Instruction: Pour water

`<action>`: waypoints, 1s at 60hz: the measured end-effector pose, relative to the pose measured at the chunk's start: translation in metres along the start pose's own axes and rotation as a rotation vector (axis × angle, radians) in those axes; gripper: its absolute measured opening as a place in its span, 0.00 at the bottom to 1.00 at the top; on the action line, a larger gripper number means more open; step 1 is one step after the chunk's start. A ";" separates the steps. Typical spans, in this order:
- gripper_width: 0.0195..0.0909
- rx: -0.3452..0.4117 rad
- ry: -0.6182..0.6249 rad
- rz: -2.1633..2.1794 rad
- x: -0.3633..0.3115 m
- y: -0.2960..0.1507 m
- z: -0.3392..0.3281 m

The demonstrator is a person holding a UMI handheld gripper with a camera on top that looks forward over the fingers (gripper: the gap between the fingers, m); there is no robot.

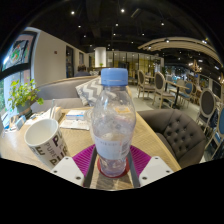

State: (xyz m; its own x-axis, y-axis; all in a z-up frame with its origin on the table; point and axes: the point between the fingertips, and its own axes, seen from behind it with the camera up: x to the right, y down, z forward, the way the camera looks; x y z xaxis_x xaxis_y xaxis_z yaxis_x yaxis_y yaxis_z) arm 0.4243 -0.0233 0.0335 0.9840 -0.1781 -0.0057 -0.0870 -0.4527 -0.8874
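A clear plastic water bottle (112, 125) with a blue cap stands upright between my fingers, its base ringed in red. My gripper (112, 166) is shut on the bottle's lower part, with a magenta pad pressed against each side. A white patterned mug (46, 141) stands on the wooden table (150, 135), just left of the bottle and close to my left finger. I cannot tell whether the bottle's base rests on the table.
Papers or a booklet (74, 119) lie on the table beyond the mug. A potted plant (20, 97) stands further left. A grey tufted sofa (185, 128) sits to the right, with café chairs and tables beyond it.
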 end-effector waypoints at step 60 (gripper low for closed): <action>0.93 -0.224 0.124 -0.031 -0.083 -0.011 -0.288</action>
State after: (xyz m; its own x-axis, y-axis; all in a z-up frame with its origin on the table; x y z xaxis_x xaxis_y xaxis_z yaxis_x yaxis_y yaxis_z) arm 0.2987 -0.2549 0.1765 0.9615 -0.2603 0.0884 -0.1030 -0.6393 -0.7621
